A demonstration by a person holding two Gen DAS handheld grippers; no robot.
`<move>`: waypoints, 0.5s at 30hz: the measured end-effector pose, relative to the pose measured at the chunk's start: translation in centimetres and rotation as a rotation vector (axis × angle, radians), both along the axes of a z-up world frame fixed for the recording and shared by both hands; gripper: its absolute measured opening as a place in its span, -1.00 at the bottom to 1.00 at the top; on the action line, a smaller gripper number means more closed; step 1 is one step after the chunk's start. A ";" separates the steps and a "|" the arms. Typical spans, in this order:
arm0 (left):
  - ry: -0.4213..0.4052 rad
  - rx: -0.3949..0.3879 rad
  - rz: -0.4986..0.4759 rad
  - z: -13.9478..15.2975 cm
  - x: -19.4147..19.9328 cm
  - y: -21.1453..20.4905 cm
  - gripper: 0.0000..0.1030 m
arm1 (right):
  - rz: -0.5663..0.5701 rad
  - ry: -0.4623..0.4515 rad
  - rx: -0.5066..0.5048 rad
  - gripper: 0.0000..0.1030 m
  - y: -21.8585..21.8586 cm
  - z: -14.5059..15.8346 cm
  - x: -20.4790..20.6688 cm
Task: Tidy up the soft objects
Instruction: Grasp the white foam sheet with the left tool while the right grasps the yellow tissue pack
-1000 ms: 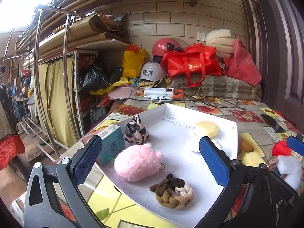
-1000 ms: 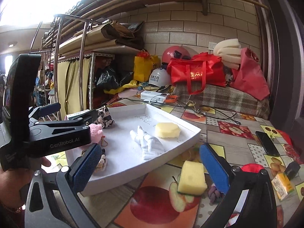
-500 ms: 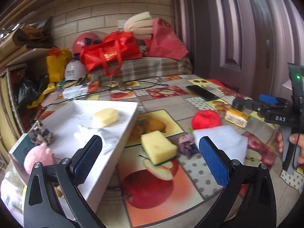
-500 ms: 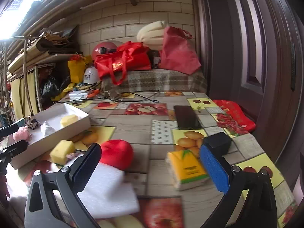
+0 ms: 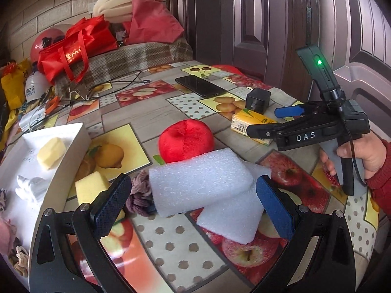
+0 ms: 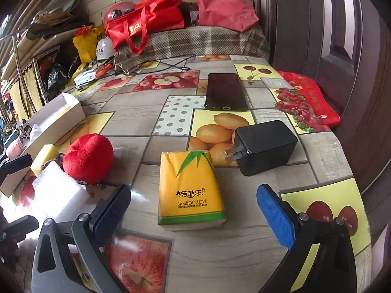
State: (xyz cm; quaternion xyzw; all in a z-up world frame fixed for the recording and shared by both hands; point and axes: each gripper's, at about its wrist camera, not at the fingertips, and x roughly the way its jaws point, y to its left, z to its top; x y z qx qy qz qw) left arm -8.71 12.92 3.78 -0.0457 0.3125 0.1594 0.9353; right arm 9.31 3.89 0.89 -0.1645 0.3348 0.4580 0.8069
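My left gripper stands open around two stacked white foam blocks lying on the table. A red plush apple sits just behind them, a purple scrunchie and a yellow sponge to their left. The white tray at the left holds a pale yellow sponge and a white cloth piece. My right gripper is open, its fingers either side of a yellow tissue pack. The left wrist view shows that gripper held by a hand over the tissue pack.
A black charger and a black phone lie behind the tissue pack. A red cushion sits at the table's right edge. Cables, red bags and helmets crowd the far end. A dark door stands on the right.
Both grippers swung right, away from the tray. The left one came down around the white foam blocks; the right one moved in over the yellow tissue pack.
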 end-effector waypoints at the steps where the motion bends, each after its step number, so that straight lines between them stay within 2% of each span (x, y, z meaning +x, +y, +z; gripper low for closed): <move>1: 0.018 0.000 0.009 -0.2 0.5 -0.1 0.99 | 0.006 0.025 -0.018 0.81 0.3 -0.4 0.4; 3: 0.068 -0.003 0.023 -0.7 1.5 -0.1 0.99 | 0.003 0.059 -0.040 0.53 0.5 -0.8 0.8; 7: 0.107 0.000 0.037 -1.2 2.3 -0.2 0.97 | 0.015 0.066 -0.016 0.38 0.1 -0.6 0.7; 9: 0.106 -0.006 0.033 -1.3 2.5 -0.1 0.80 | 0.017 0.074 -0.008 0.36 -0.1 -0.5 0.8; 11: 0.103 -0.016 0.028 -1.3 2.4 0.1 0.76 | 0.019 0.080 0.001 0.19 -0.2 -0.4 0.9; 12: 0.092 -0.023 0.025 -1.2 2.3 0.2 0.69 | 0.019 0.082 0.006 0.09 -0.2 -0.3 0.9; 13: 0.075 -0.029 0.023 -1.0 2.0 0.3 0.01 | 0.020 0.086 0.012 0.02 -0.3 -0.2 0.9; 15: 0.052 -0.026 0.054 -0.7 1.5 0.5 0.02 | 0.017 0.088 0.026 0.01 -0.4 0.0 1.0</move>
